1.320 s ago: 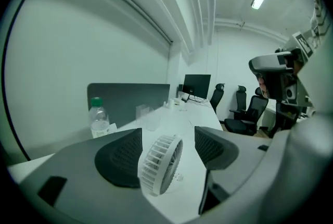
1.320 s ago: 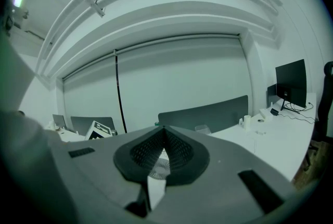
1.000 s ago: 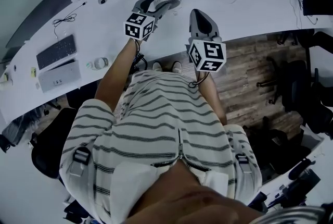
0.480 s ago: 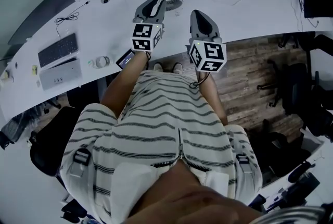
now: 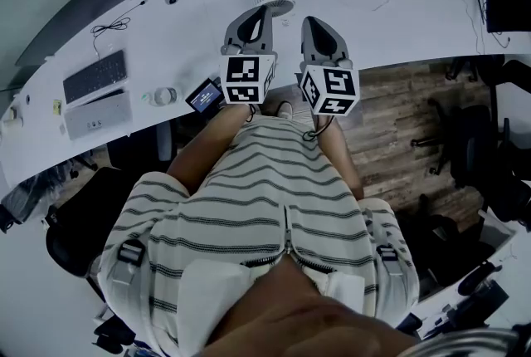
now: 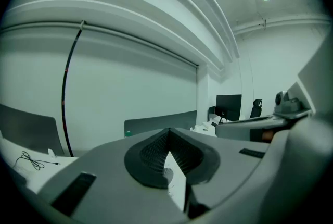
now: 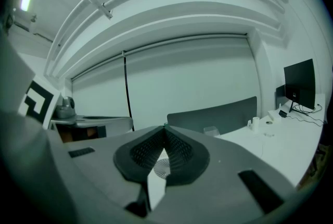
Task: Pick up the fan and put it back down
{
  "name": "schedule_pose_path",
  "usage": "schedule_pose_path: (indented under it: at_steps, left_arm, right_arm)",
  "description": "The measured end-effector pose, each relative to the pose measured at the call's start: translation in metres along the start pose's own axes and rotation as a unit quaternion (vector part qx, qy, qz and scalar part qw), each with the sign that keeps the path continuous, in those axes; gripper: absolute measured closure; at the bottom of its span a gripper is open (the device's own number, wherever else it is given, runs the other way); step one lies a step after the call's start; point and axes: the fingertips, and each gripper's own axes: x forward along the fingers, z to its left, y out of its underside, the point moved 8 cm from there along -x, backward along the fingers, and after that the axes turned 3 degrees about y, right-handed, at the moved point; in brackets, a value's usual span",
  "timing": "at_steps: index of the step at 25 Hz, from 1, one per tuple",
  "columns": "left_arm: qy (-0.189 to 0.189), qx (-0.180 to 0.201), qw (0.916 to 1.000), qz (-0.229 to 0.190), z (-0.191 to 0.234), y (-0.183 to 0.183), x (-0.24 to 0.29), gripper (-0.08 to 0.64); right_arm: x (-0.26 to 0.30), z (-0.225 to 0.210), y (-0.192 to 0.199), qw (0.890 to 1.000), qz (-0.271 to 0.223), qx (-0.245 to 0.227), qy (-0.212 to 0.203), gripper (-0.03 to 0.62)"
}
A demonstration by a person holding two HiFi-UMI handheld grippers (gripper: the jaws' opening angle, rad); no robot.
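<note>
Left gripper (image 5: 262,12) is pressed together on nothing, its jaws having just been closing; the right gripper (image 5: 313,21) is likewise pinched shut, empty. Along the top of the frame curves the white table (image 5: 398,7), and at upper centre sits the small round fan (image 5: 275,0), just beyond the left tips. We judge it light, rigid plastic with a fragile grille; we would grip its rim.

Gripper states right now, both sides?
Left hand-held gripper: shut, jaws just closed, nothing between them.
Right hand-held gripper: shut, empty.
</note>
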Motion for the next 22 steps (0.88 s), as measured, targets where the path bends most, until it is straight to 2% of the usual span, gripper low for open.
schedule_pose_path:
  at_steps: [5,14,22]
  left_arm:
    - [-0.016,0.011,0.9998,-0.01,-0.01,-0.004,-0.011,0.552]
    - [-0.034,0.009,0.9991,-0.022,-0.017,-0.005,-0.022,0.552]
    - [-0.037,0.019,0.9988,-0.026,-0.027,-0.008,-0.028,0.552]
  right_arm:
    - [-0.001,0.004,0.001,1.0,0.001,-0.008,-0.007,0.581]
    - [-0.006,0.005,-0.001,1.0,-0.004,-0.012,-0.01,0.581]
    - [-0.011,0.005,-0.004,1.0,-0.012,-0.02,-0.009,0.581]
